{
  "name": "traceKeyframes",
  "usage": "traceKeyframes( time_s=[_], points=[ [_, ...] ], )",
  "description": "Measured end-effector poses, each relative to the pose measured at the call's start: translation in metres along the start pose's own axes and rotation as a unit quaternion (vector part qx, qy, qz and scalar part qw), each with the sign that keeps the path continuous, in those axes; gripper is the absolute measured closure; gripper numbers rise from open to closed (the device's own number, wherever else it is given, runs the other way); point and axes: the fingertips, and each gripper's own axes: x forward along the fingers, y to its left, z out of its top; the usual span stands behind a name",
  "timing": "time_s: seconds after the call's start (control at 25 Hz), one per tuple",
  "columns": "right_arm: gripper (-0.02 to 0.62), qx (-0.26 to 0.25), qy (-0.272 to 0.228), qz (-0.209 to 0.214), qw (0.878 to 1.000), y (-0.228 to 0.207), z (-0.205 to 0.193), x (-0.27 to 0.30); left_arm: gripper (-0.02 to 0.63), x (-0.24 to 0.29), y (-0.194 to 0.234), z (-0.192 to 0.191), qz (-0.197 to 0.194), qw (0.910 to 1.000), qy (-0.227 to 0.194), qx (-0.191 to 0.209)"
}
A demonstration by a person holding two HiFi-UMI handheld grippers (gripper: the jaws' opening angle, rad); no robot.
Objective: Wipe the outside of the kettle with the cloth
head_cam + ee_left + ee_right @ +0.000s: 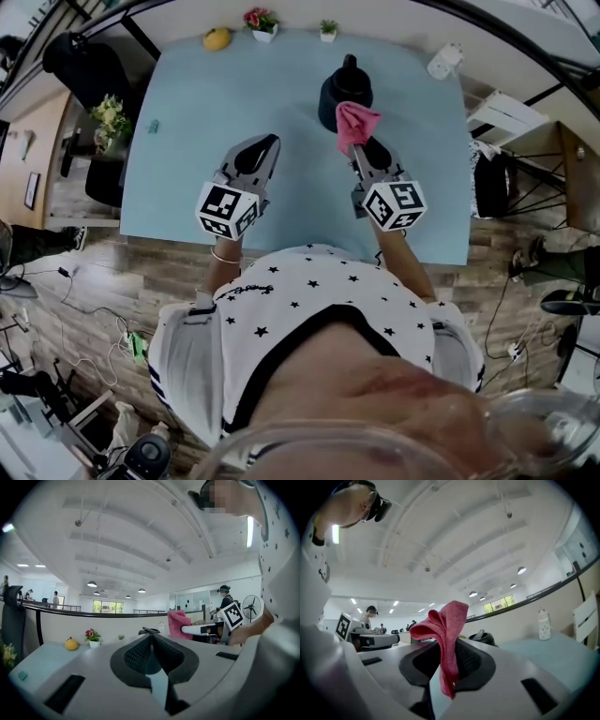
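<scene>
A black kettle (pixel 343 89) stands upright on the light blue table (pixel 187 169), toward the far middle. My right gripper (pixel 364 150) is shut on a pink cloth (pixel 354 123), held just in front of the kettle; whether cloth and kettle touch I cannot tell. In the right gripper view the cloth (pixel 446 639) sticks up out of the closed jaws, with the kettle's lid (pixel 483 637) just behind. My left gripper (pixel 259 150) hovers over the table to the kettle's left, shut and empty. The left gripper view shows the kettle's top (pixel 149 631) and the cloth (pixel 178 623).
Along the table's far edge sit a yellow fruit (pixel 217 38), a small pot of red flowers (pixel 261 22), a small green plant (pixel 328 30) and a white bottle (pixel 444 61). A small teal object (pixel 155 126) lies near the left edge. Chairs and shelving surround the table.
</scene>
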Motion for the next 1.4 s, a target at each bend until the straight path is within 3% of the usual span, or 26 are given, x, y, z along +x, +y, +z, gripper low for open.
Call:
traceKeyframes(
  time_s=[0.16, 0.36, 1.4],
  points=[
    [0.526, -0.027, -0.039, -0.028, 0.999, -0.014, 0.023, -0.016, 0.566, 0.007, -0.008, 0.006, -0.010, 0.9999, -0.002, 0.007],
    [0.526, -0.024, -0.040, -0.044, 0.998, -0.024, 0.022, -0.026, 0.566, 0.008, -0.013, 0.003, -0.013, 0.9999, 0.000, 0.004],
    [0.528, -0.005, -0.045, -0.031, 0.999, -0.011, 0.021, -0.030, 0.566, 0.003, -0.016, -0.001, -0.011, 0.9999, -0.001, -0.001]
  ],
)
